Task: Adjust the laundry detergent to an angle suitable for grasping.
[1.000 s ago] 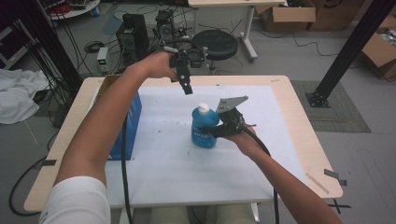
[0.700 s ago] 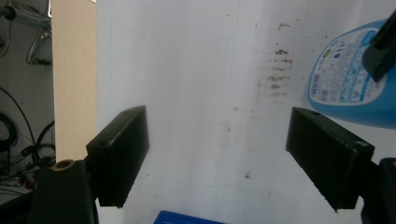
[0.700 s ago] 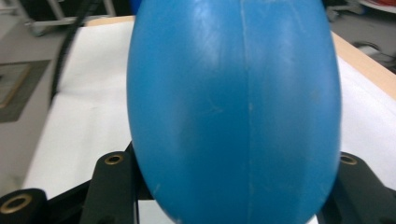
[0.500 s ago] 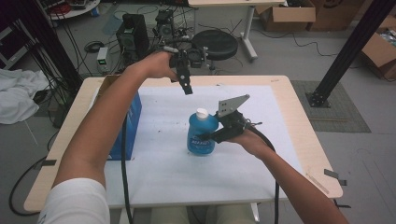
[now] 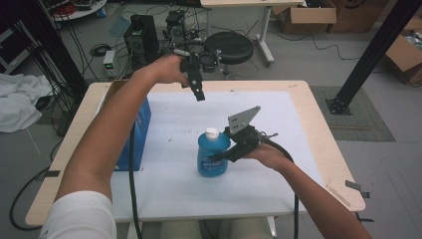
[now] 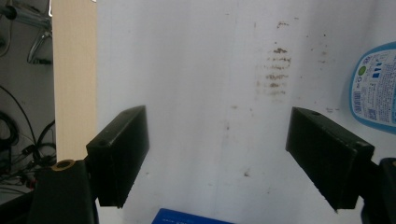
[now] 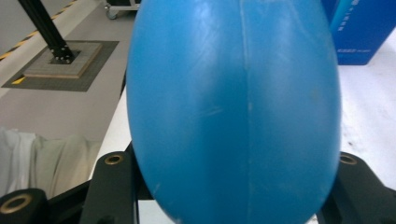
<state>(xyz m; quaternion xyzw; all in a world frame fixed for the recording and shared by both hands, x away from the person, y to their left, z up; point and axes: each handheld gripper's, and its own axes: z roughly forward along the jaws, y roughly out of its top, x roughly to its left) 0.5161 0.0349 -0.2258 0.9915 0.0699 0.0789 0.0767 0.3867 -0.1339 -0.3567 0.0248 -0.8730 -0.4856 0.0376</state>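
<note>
Facing bottle label (image 6: 376, 86), left claw (image 6: 217, 158)

Bottle (image 5: 213, 158) blue, cap (image 5: 212, 133) white — box (image 5: 141, 130) blue — mat (image 5: 278, 124) white, speckled.

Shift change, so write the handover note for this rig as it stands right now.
Right gripper: shut on the blue bottle, gripping its body from the side. The bottle is upright on the white mat, white cap on.
Left gripper: open, nothing between its jaws, held in the air over the far part of the mat.
Blue box: upright at the mat's left edge, untouched.
Done: bottle grasped.
Left: probably the cap; the free left gripper looks best placed to take it, but that is a guess.
</note>
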